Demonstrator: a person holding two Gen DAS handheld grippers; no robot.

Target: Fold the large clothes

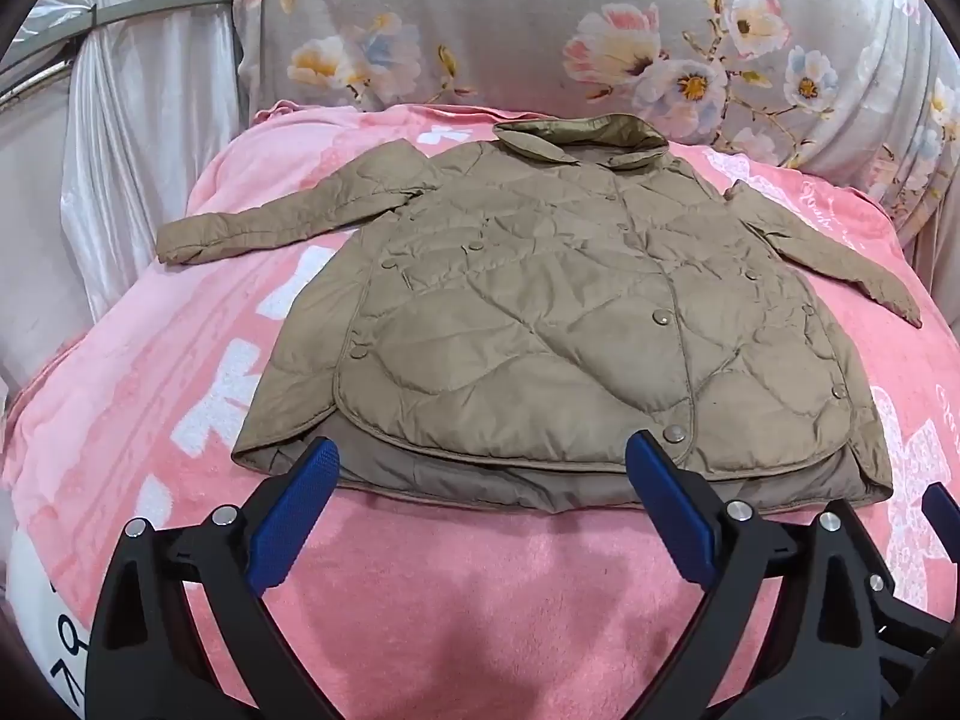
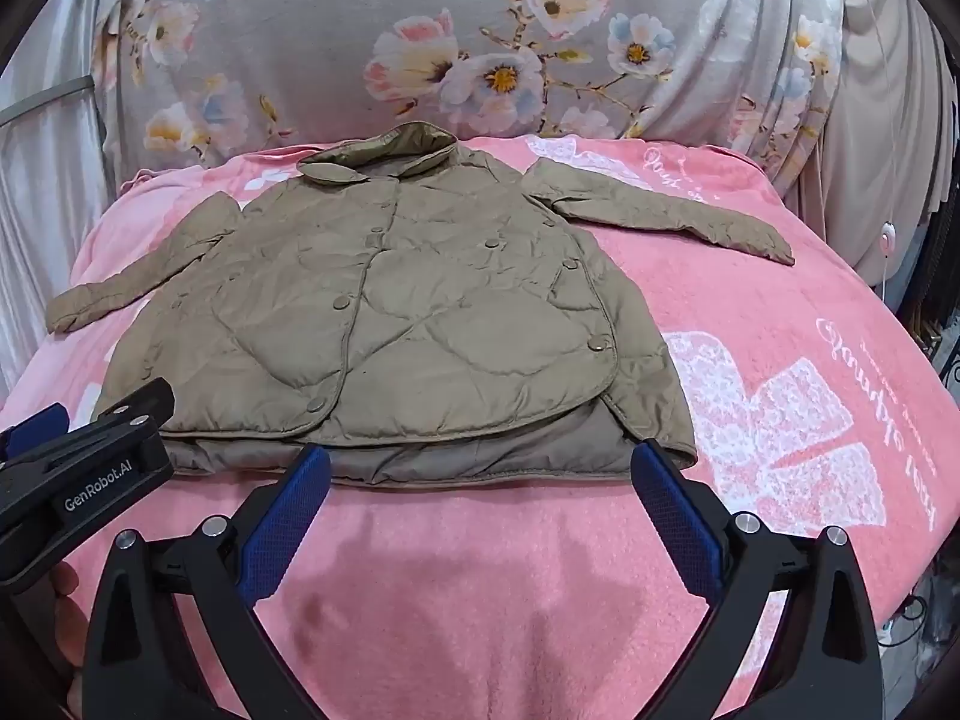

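Quilted tan jacket (image 1: 540,324) lies flat, front up and snapped shut, on the pink blanket (image 1: 480,588), collar toward the floral bedding (image 1: 540,30), hem nearest me, both sleeves spread outward. My left gripper (image 1: 480,468) hangs above the hem's left part, jaws wide, nothing between them; my right gripper (image 2: 480,471) likewise wide and empty over the hem's right part. No fold begun, by my reading. First move should be the sleeves: I would pinch the left sleeve (image 1: 252,228) near its cuff, the right sleeve (image 2: 672,216) the same way, and lay each across the chest before touching the hem. The padding looks slippery and springy, so bite both layers deep and press each crease flat. Readable writing: "GenRobot.AI" in white on the left gripper's housing (image 2: 96,501), seen from the right wrist. The blanket's white cursive script (image 2: 852,372) sits upside down; I cannot read it.
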